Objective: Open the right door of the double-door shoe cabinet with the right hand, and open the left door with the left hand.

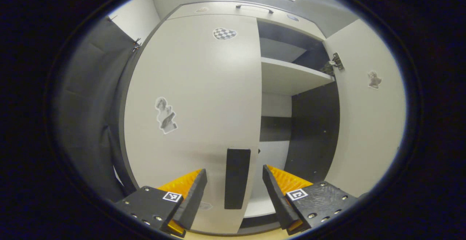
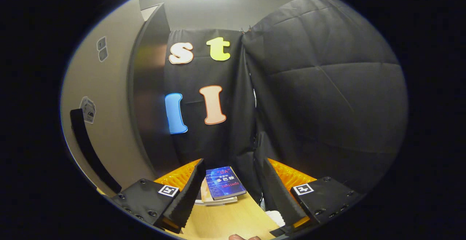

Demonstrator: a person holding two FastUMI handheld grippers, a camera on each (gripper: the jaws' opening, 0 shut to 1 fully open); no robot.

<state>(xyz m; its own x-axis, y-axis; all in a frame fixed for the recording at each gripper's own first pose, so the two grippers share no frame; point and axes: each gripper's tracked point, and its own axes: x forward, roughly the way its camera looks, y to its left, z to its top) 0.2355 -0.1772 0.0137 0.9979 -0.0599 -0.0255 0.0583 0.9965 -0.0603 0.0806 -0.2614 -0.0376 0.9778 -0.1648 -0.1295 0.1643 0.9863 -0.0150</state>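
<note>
Left claw (image 1: 235, 189): we see its two black fingers with orange backing standing apart, clamped on nothing; the black vertical bar handle (image 1: 237, 178) sits in the gap between them, touching neither as far as we can tell.
Left door (image 1: 193, 123): pale grey flat panel of the double-door shoe cabinet, closed or nearly so; we cannot tell which. The handle is near its right edge. It carries a checkered sticker (image 1: 224, 33) near the top and a figure sticker (image 1: 166, 115) at mid-height.
Right door (image 1: 367, 116): matching pale grey panel, swung open, with a metal hinge (image 1: 336, 62) at its upper inner edge and a small sticker (image 1: 374, 79).
Cabinet interior (image 1: 313, 130): dark walls, with a white shelf (image 1: 291, 78) across the upper part.
Right claw (image 2: 229, 192): we see its fingers apart, holding nothing, facing the booth's black cloth wall (image 2: 320, 87).
Right door, in the right gripper view: pale panel (image 2: 109, 116) at left with a black bar handle (image 2: 91, 149), well apart from the claw.
Light wooden counter (image 2: 229, 221): a blue-covered book (image 2: 224, 187) lies on other flat items near its far edge.
</note>
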